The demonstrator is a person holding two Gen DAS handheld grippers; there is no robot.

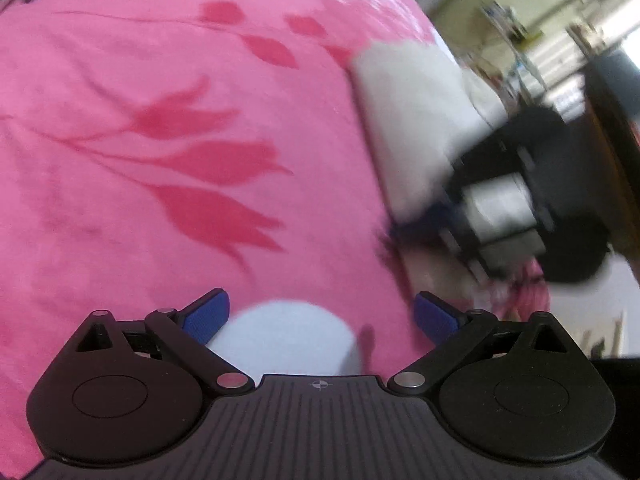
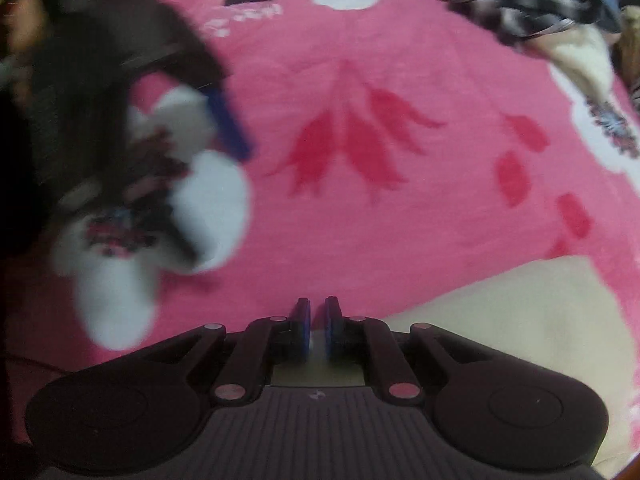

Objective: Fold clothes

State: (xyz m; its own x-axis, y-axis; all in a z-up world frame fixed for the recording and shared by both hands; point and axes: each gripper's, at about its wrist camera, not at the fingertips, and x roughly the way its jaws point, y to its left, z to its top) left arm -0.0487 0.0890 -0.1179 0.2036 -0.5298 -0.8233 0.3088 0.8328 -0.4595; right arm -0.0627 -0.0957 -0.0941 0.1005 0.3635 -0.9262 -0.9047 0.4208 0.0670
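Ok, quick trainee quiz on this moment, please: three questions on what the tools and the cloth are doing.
1. True or false: the left tool has its jaws spread wide and nothing between them.
2. Which tool is closed on the cream cloth? A: the left tool. B: the right tool. C: neither.
3. Fill in: the cream cloth lies on a ____ blanket with red flower shapes.

Key: 1 true. 2 B; its jaws are almost together with a pale strip of fabric between them. 3 pink.
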